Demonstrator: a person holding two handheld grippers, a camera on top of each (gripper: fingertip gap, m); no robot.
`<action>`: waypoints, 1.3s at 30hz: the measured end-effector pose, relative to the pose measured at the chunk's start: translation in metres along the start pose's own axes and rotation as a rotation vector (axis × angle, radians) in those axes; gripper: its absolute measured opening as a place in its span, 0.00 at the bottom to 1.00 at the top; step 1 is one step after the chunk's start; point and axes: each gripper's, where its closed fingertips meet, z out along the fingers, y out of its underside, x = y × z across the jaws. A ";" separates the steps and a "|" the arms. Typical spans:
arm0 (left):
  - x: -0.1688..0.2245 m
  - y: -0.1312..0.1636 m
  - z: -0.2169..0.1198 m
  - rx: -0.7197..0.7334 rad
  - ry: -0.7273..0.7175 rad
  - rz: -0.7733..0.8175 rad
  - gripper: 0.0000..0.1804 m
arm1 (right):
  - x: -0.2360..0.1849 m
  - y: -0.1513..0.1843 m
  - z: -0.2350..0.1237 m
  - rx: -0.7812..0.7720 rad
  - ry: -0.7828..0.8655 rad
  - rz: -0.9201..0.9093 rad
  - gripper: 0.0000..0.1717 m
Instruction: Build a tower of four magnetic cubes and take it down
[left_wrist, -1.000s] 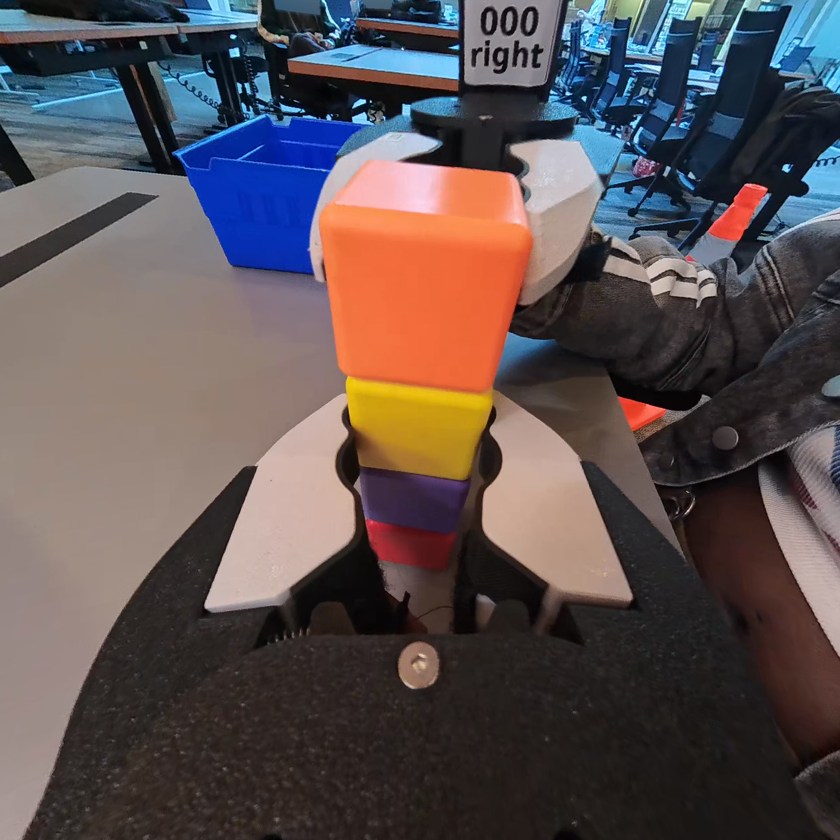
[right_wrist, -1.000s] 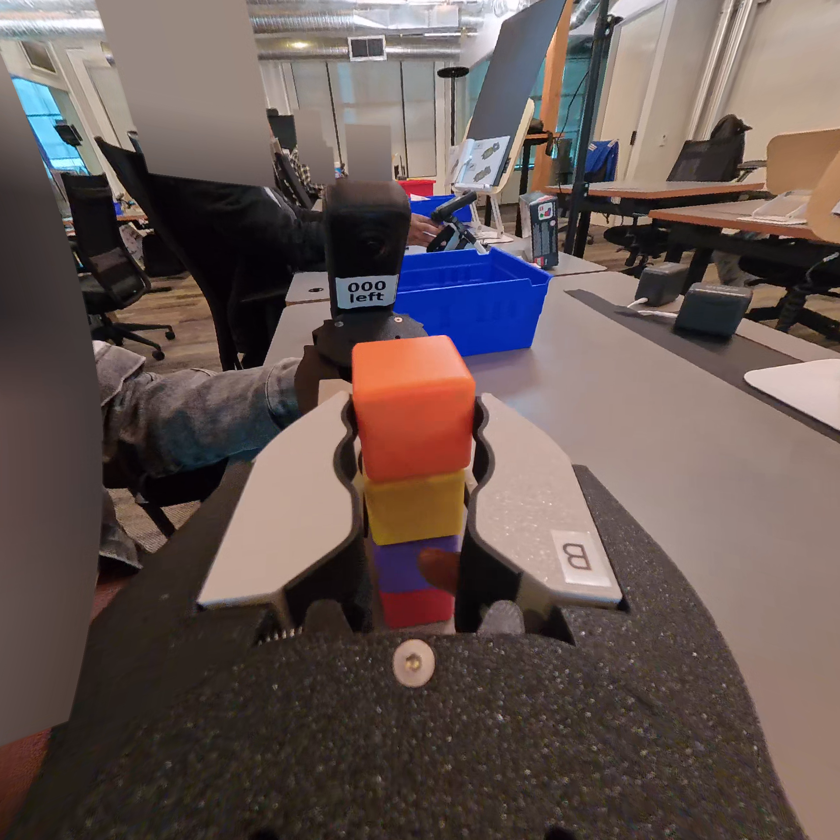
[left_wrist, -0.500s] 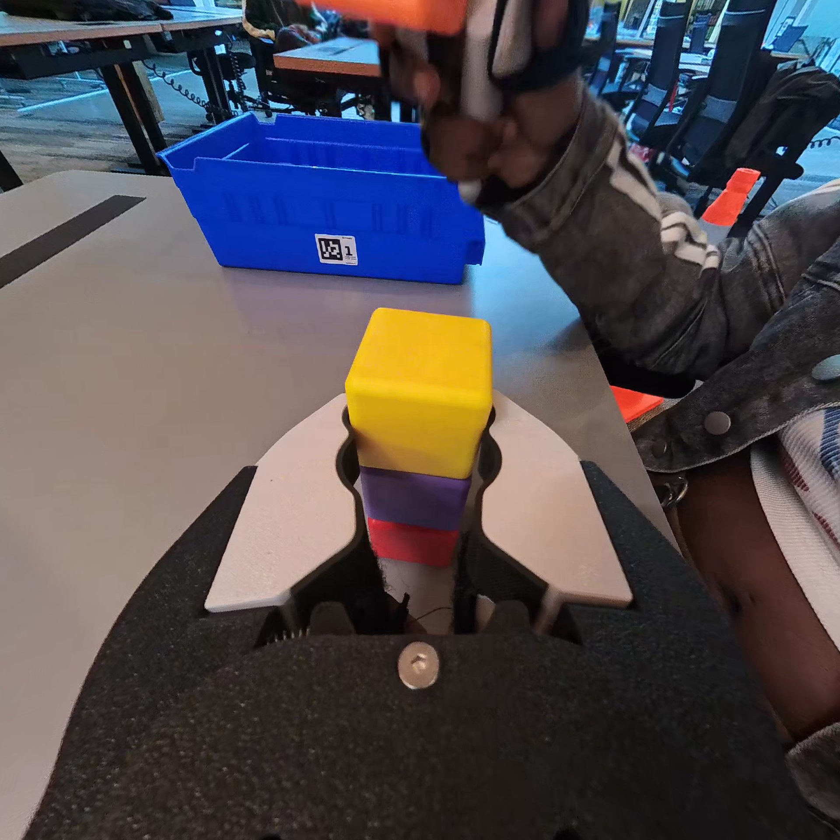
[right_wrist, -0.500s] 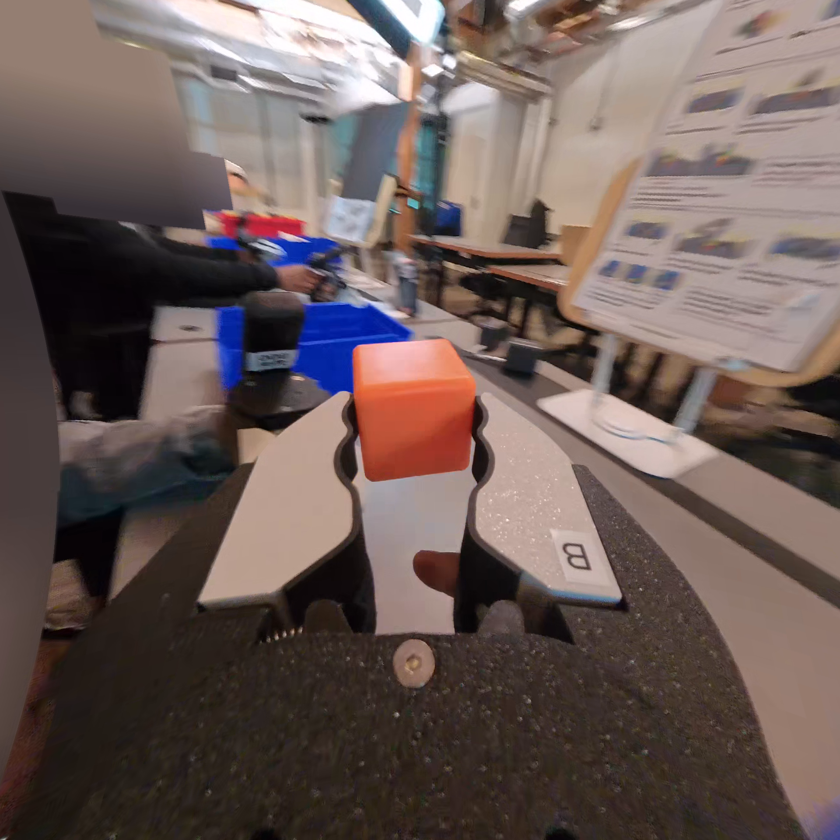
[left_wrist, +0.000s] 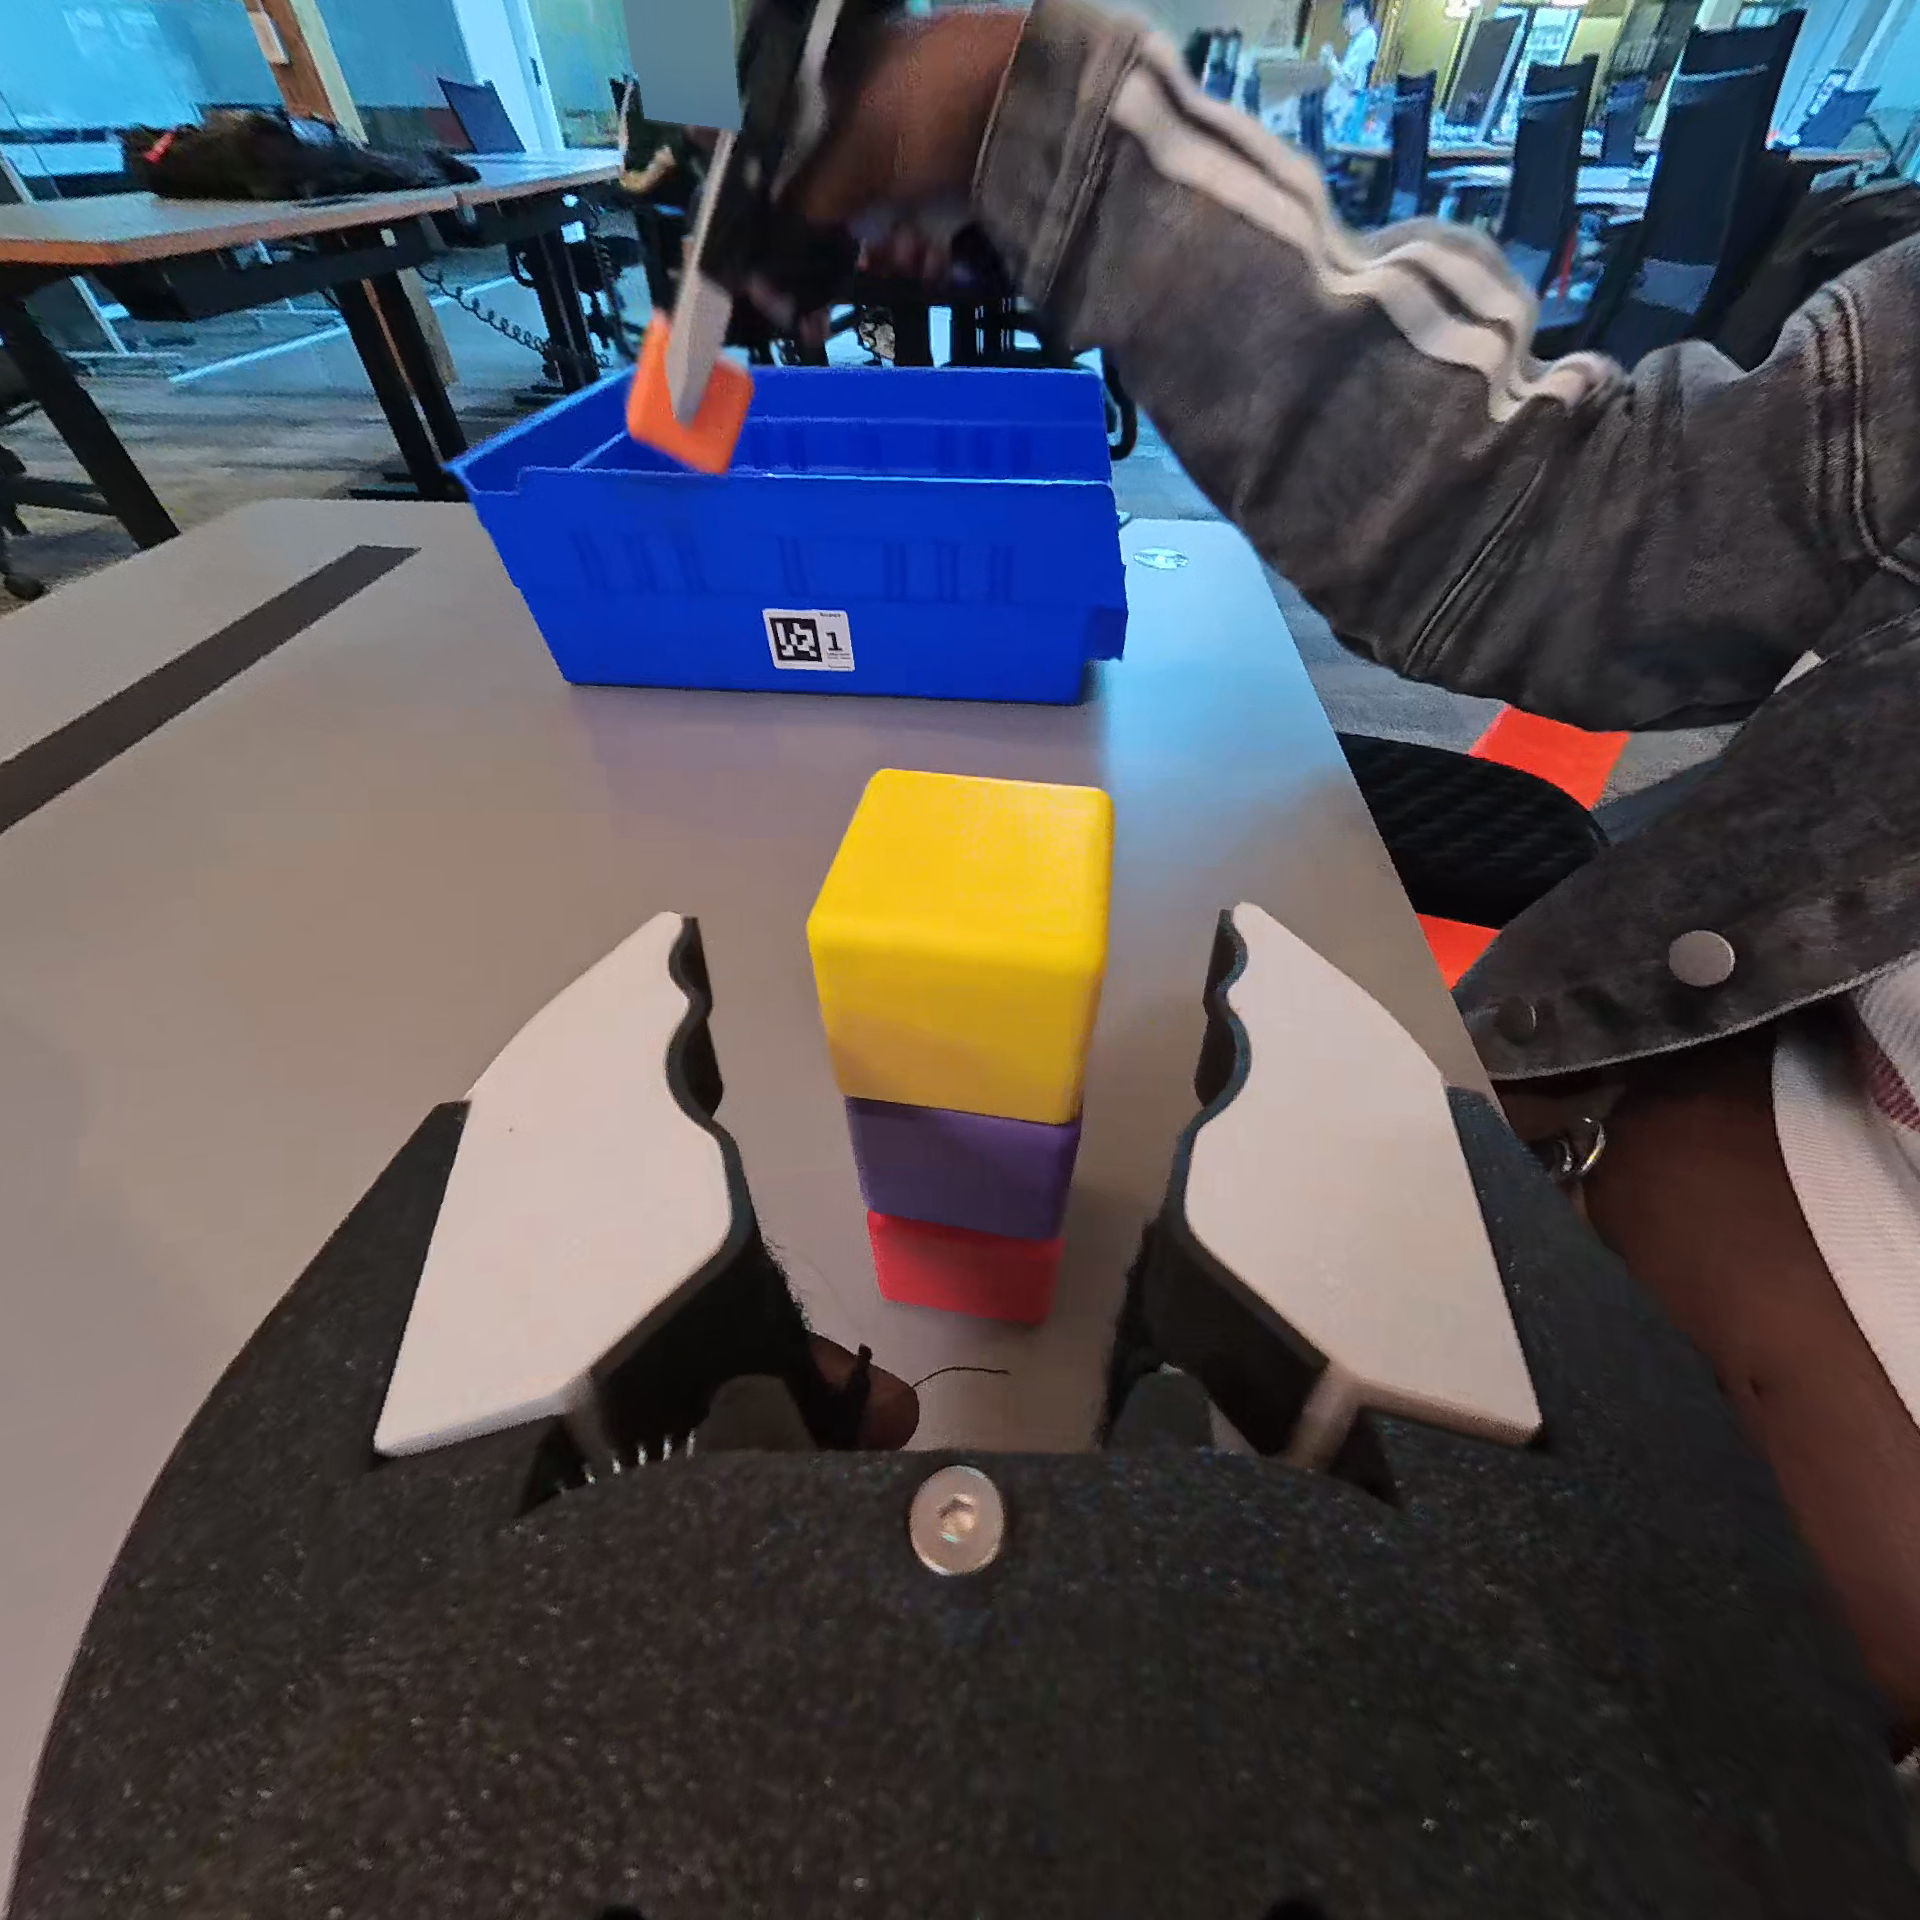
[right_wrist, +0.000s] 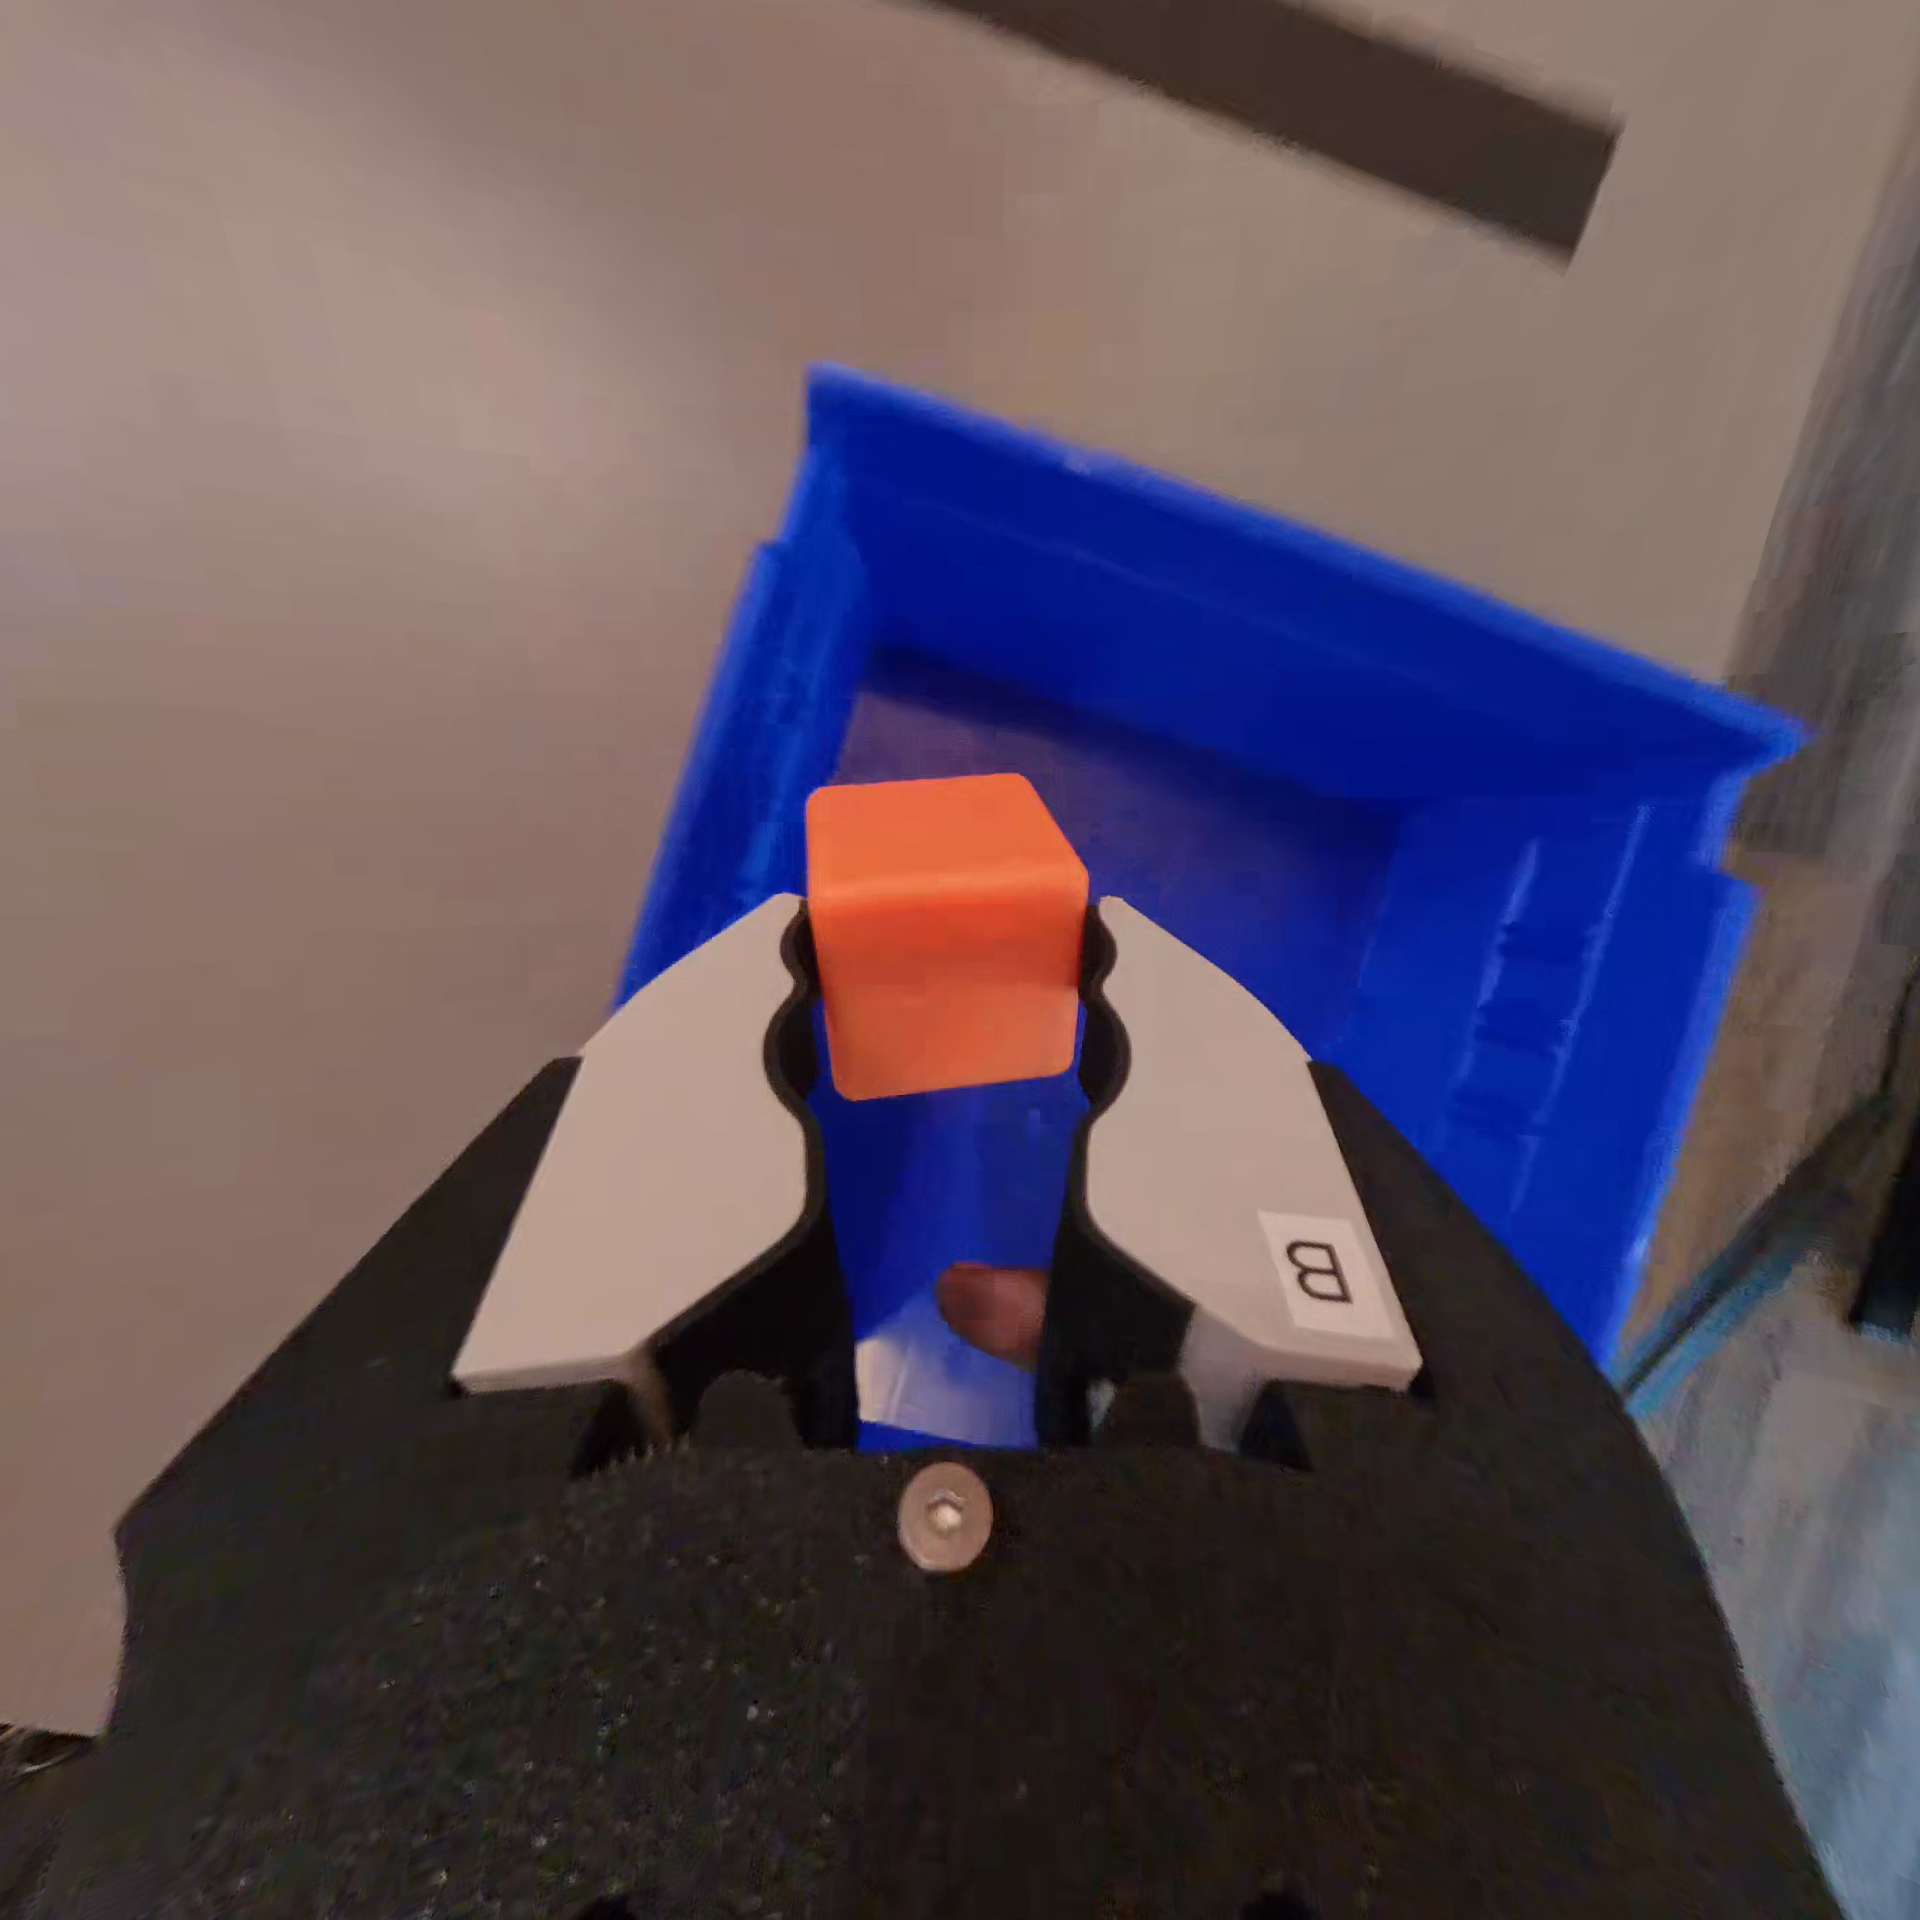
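Pinching an orange cube (right_wrist: 940, 935), right claw (right_wrist: 943, 940); left claw (left_wrist: 956, 977) gapes wide.

White coded sticker (left_wrist: 808, 639) on blue bin (left_wrist: 935, 582), white sticker (right_wrist: 1322, 1270) on right fingers (right_wrist: 1226, 1143)

Blue bin (left_wrist: 831, 582) on grey table (left_wrist: 312, 831)

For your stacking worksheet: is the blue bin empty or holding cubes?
Empty as far as visible: the blue bin shows bare floor; the orange cube is above it, gripped.
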 end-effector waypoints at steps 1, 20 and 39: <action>-0.001 -0.001 -0.001 0.008 -0.005 -0.002 0.51 | 0.005 0.005 0.016 -0.062 -0.003 0.018 0.28; -0.002 0.003 -0.002 -0.011 -0.013 0.008 0.54 | 0.034 -0.002 0.055 -0.186 0.117 0.099 0.40; 0.002 0.043 0.015 -0.176 -0.002 0.081 0.48 | -0.335 0.016 -0.081 0.761 -1.058 -0.637 0.44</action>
